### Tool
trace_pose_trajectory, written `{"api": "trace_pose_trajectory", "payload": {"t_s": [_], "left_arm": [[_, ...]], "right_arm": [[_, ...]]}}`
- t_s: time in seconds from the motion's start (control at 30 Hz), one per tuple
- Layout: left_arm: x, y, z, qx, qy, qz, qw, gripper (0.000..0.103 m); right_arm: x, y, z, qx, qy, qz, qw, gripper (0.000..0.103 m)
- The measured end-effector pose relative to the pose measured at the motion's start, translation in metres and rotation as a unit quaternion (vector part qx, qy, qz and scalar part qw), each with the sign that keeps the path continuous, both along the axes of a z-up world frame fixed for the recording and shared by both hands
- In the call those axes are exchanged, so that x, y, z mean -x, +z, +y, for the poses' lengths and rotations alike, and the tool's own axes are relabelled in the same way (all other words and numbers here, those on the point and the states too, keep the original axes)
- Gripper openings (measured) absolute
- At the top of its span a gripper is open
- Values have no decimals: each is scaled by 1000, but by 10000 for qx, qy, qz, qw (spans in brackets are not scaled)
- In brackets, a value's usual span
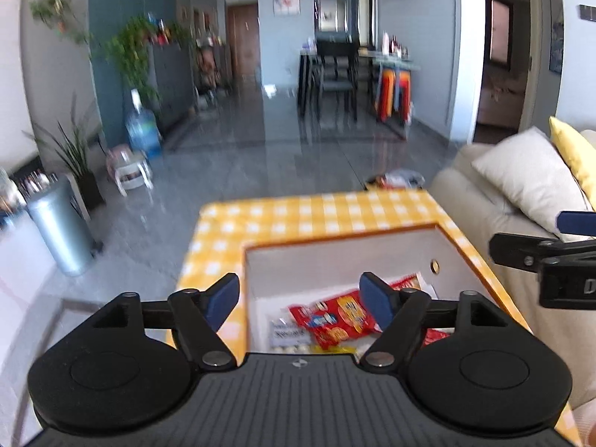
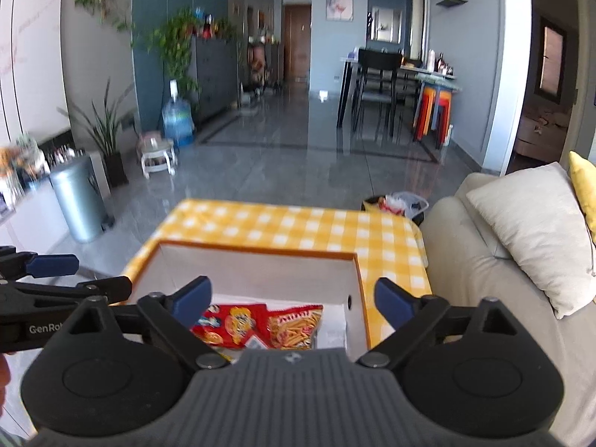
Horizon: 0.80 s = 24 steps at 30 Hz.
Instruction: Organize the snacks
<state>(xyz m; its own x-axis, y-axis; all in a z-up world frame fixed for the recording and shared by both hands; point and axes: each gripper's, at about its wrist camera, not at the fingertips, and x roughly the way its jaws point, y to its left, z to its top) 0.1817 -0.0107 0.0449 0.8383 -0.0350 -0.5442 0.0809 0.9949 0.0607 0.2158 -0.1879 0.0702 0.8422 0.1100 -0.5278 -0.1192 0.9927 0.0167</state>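
1. Snack packets [image 2: 257, 326]: several lie flat on the floor of an open box; a red packet [image 1: 335, 318] printed with round crackers sits toward the left, a packet of thin orange sticks [image 2: 296, 326] just beside it on the right, their edges touching or overlapping. A white-labelled packet [image 1: 288, 333] lies at the near left of the red one; the print is too blurred to read.
2. Box [image 2: 260, 272]: white inside, orange along the rim, top open, a round hole in its right wall. It stands on the near part of the table.
3. Table [image 2: 298, 223]: covered by a yellow-and-white checked cloth; the far half is bare cloth.
4. Left gripper [image 1: 300, 298]: blue-padded jaws spread wide, nothing between them, held above the left side of the box, apart from the packets.
5. Right gripper [image 2: 292, 296]: jaws likewise spread wide and holding nothing, above the box's near edge, clear of the contents. Each gripper shows at the edge of the other's view, side by side.
6. Sofa [image 2: 465, 246]: beige, just right of the table, bearing a pale cushion [image 2: 536, 234] and a yellow one [image 2: 585, 182].
7. Bin [image 2: 396, 203]: on the floor beyond the table's far right corner, holding wrappers.
8. Metal can [image 2: 78, 201]: grey, on the floor well left of the table.
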Motion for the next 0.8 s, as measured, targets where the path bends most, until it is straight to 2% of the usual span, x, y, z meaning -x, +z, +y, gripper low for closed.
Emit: {"api": "trace_pose_trajectory", "payload": {"t_s": [0.1,0.2,0.4,0.47,0.63,0.8], "left_arm": [[22,11,-5,-265,87,-358,9990,88],[40,19,-6,-326,198,-572,9976,88],[77,28,4,278,256,-767,9963,91],[86,28,6,311,303,-786,9960,100],[96,15,4,181,435,-554,9974,101],[103,-2,2,147,486,-265,9984,101]], "right_arm": [[26,12,-2,-132,-73,-203,9997,97],[50,20,-2,-147,-130,-306,9993,99],[93,24,-5,-351,-263,-255,9987,99],[107,24,-5,-304,-254,-262,9989,99],[141,20,-3,-240,-290,-276,9989,99],[166,1,-3,-111,-267,-202,9994,99]]}}
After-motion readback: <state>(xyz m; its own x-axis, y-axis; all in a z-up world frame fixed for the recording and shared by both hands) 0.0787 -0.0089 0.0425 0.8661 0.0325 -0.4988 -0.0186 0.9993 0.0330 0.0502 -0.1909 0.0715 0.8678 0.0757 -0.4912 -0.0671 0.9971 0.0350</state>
